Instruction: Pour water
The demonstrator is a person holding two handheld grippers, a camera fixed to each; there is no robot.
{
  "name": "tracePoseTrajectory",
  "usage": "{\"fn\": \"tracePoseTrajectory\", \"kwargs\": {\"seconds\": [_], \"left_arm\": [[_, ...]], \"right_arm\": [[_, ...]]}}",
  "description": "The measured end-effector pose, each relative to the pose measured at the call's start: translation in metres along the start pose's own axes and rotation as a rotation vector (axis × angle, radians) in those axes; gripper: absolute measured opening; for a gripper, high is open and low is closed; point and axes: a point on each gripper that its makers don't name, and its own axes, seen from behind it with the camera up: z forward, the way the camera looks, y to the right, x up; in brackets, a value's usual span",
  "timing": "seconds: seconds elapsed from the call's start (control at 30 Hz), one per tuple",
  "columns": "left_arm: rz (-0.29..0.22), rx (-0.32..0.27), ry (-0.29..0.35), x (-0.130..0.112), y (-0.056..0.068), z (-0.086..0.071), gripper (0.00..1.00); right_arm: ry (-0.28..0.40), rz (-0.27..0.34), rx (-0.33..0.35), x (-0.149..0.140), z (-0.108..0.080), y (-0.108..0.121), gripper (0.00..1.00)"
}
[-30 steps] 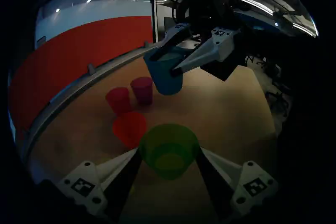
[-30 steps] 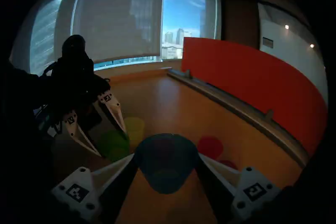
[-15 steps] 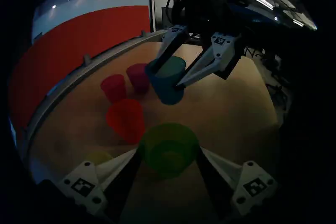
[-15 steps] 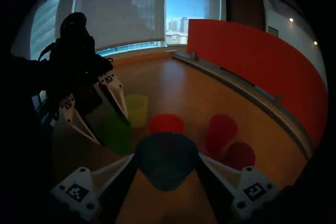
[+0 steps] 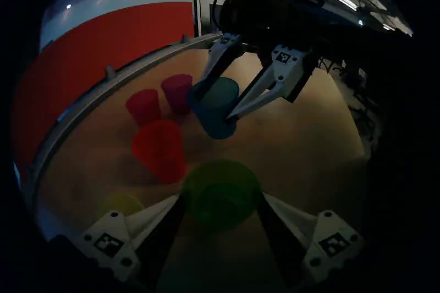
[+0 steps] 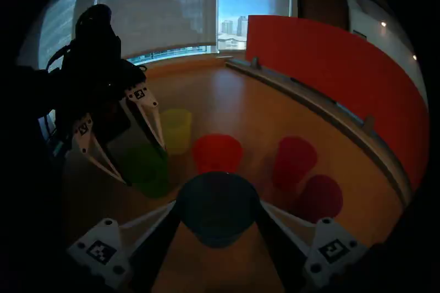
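Translucent plastic, by its look, forms both task cups. The green cup (image 5: 221,193) is clamped between the fingers of the left claw (image 5: 220,200), low near the tabletop (image 5: 313,144). The blue cup (image 5: 215,107) is clamped at mid-wall in the right claw (image 5: 213,105), raised beyond the green one with its mouth turned partly toward it. Such cups should be light and smooth, with thin walls that give under pressure. A hold across the upper wall, firm but not crushing, looks the safest, and any water inside would add weight and shift as the cup tips. The frames are too dim to tell whether the blue cup holds water. The left gripper view gives the outside of the blue cup and the far claw's fingers bracketing it. In front of it stands a red cup (image 5: 159,150), with two pink cups (image 5: 144,107) nearer the red partition (image 5: 82,56). The right gripper view looks down into the blue cup and sees the left claw from the side. It places a yellow cup (image 6: 176,131) just beside the green one, where the other view gives a faint patch. It also takes in a bright window (image 6: 242,7).
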Motion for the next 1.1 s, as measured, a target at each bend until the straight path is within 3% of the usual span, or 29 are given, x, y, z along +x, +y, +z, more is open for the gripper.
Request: {"fn": "tracePoseTrajectory", "kwargs": {"seconds": [0.8, 1.1], "left_arm": [[-0.017, -0.015, 0.001, -0.006, 0.000, -0.005, 0.87], [-0.017, -0.014, 0.006, -0.006, 0.000, -0.006, 0.87]], "right_arm": [[-0.034, -0.030, -0.016, -0.022, 0.013, -0.002, 0.92], [-0.035, -0.007, -0.012, -0.030, 0.015, -0.005, 0.92]]}}
